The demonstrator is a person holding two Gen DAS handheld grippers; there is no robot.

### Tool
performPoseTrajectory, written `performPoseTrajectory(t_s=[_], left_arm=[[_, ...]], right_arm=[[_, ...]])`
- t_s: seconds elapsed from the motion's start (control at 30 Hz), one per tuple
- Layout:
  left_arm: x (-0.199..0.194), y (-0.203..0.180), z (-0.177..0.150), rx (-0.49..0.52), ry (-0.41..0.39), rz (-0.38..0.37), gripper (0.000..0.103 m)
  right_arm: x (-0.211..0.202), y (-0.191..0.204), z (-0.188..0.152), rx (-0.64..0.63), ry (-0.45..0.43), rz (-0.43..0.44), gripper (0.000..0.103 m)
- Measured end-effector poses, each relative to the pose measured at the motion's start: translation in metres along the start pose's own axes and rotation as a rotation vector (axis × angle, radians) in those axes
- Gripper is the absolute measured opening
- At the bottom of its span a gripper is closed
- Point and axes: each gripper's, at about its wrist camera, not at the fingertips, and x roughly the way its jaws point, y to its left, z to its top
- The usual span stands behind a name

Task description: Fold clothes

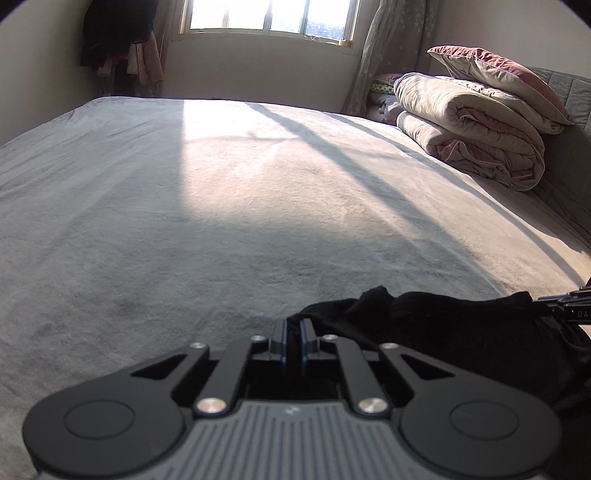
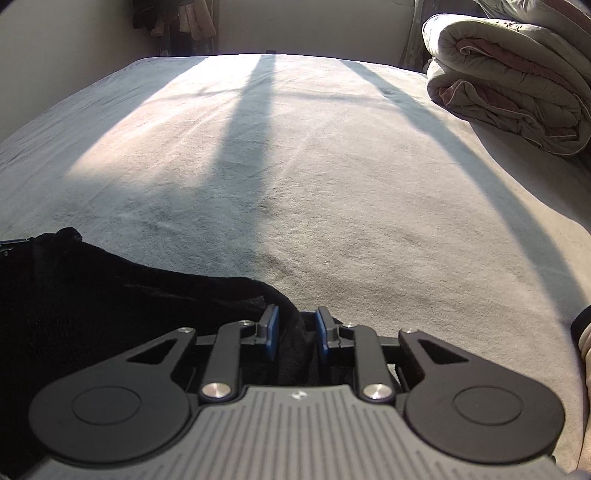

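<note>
Left wrist view: the left gripper (image 1: 293, 338), matte black linkage arms with silver rivets and blue pads, sits at the bottom centre of the frame. Its jaws are pressed nearly together, pinching an edge of the black, soft, matte-knit garment (image 1: 443, 325). The cloth spreads in rumpled folds from the pads toward the lower right, where the tip of the right gripper (image 1: 561, 304) reaches in from the right edge and meets the garment's far corner.

Right wrist view: the right gripper (image 2: 295, 332) is at the bottom centre. Its blue pads (image 2: 272, 330) stand a little apart, with a thick bunch of the black garment (image 2: 110, 288) between them; the pads appear to be closing on that bunch. The garment lies in the lower left of this frame, its upper edge a sagging line running to the left edge, where a sliver of the left gripper (image 2: 11, 245) shows.

Underneath: a pale grey bedspread (image 1: 184, 221) with a short plush nap, faint creases, and a bright sun patch crossed by long bar shadows. Upper right: a rolled beige quilt (image 1: 469, 136) with a pink lining showing at its folds, and a flat dusty-pink pillow (image 1: 498, 77) resting tilted on top. Top centre: a bright window (image 1: 269, 18); beside it a gauzy patterned curtain (image 1: 388, 44). Upper left: dark clothes hanging (image 1: 118, 33) in the corner.
</note>
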Motion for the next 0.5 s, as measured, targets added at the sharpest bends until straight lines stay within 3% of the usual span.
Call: performPoseTrajectory(t_s=[0.03, 0.13, 0.5], left_arm=[[0.0, 0.001, -0.001, -0.009, -0.005, -0.002, 0.004], [0.0, 0.005, -0.001, -0.04, -0.014, -0.013, 0.004], [-0.011, 0.013, 0.004, -0.079, -0.105, 0.032, 0.003]], right_arm=[[0.0, 0.001, 0.0, -0.007, -0.004, 0.0, 0.003], [-0.002, 0.005, 0.003, -0.021, -0.019, -0.009, 0.002], [-0.001, -0.003, 0.023, 0.028, -0.112, -0.071, 0.001]])
